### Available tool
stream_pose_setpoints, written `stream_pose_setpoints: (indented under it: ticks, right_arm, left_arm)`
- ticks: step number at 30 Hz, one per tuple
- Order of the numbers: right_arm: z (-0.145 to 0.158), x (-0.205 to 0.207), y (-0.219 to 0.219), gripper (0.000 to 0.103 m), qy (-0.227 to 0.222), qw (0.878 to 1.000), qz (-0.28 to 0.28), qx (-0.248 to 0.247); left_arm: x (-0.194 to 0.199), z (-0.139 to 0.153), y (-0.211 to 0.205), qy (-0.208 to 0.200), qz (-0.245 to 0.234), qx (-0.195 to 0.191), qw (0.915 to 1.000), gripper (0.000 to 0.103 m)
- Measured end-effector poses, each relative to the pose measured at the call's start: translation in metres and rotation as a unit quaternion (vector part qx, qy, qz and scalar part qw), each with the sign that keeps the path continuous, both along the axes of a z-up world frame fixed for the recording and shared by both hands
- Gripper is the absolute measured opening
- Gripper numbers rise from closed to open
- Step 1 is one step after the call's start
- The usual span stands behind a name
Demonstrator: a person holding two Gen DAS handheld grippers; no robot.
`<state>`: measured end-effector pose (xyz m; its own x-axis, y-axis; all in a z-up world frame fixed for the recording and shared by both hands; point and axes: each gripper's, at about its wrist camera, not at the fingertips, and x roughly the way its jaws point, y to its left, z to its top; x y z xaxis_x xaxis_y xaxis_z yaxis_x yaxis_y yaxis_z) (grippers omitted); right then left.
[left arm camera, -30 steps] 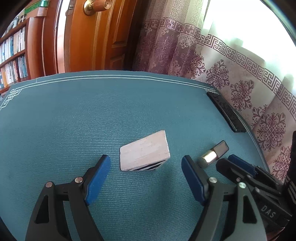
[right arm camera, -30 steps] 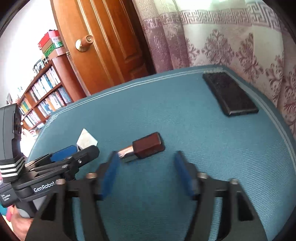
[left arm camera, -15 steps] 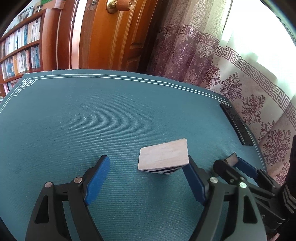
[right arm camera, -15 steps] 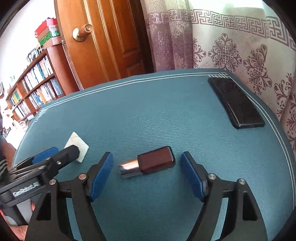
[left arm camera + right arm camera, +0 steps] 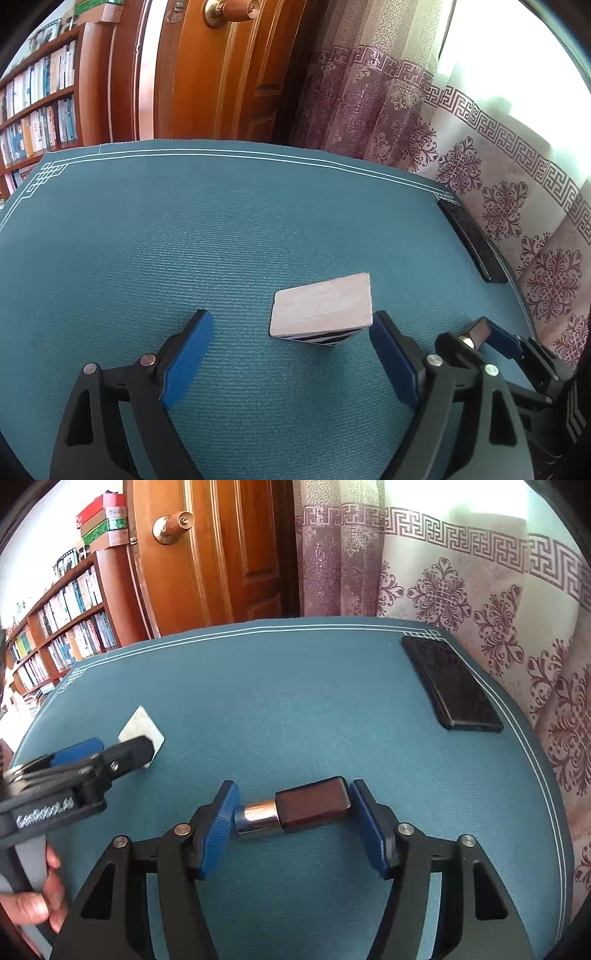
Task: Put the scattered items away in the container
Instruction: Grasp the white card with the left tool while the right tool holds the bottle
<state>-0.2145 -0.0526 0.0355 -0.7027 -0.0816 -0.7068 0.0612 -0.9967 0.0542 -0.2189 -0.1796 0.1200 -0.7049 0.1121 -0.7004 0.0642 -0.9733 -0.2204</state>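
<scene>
Altogether: one block [image 5: 322,307], one lighter [image 5: 295,811], one phone [image 5: 451,686].

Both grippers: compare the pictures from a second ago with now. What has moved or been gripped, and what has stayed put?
The right gripper has advanced and narrowed around the brown lighter, its pads now at both ends. The left gripper has shifted so the white block sits by its right pad, jaws wide open. The black phone and the lighter have not moved on the blue mat.
</scene>
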Motion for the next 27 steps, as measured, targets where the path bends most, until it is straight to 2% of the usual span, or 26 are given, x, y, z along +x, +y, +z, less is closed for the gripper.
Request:
stream_pose_setpoints:
  ticks: [7, 12, 19, 21, 23, 27]
  right_arm:
    - [-0.008, 0.052, 0.009, 0.065, -0.010, 1.000, -0.001, -0.027]
    - [-0.011, 0.077, 0.009, 0.065, -0.012, 0.999, 0.002, -0.039]
    - [-0.013, 0.080, 0.019, 0.065, -0.007, 0.998, 0.002, -0.070]
    - [-0.013, 0.081, 0.020, 0.065, -0.006, 0.997, 0.002, -0.076]
    - [-0.014, 0.081, 0.021, 0.065, -0.005, 0.996, 0.003, -0.085]
    - [-0.014, 0.084, 0.023, 0.065, -0.003, 0.995, 0.003, -0.096]
  left_arm:
    - [-0.002, -0.001, 0.003, 0.000, -0.011, -0.003, 0.9999, 0.096]
    - [-0.005, -0.002, 0.013, -0.008, -0.003, -0.032, 0.9994, 0.096]
    - [-0.016, -0.006, 0.035, -0.036, 0.035, -0.101, 0.9936, 0.097]
    - [-0.024, -0.006, 0.039, -0.039, 0.043, -0.106, 0.9927, 0.098]
    - [-0.032, -0.008, 0.041, -0.042, 0.049, -0.111, 0.9917, 0.103]
    - [-0.038, -0.009, 0.037, -0.047, 0.056, -0.105, 0.9918, 0.102]
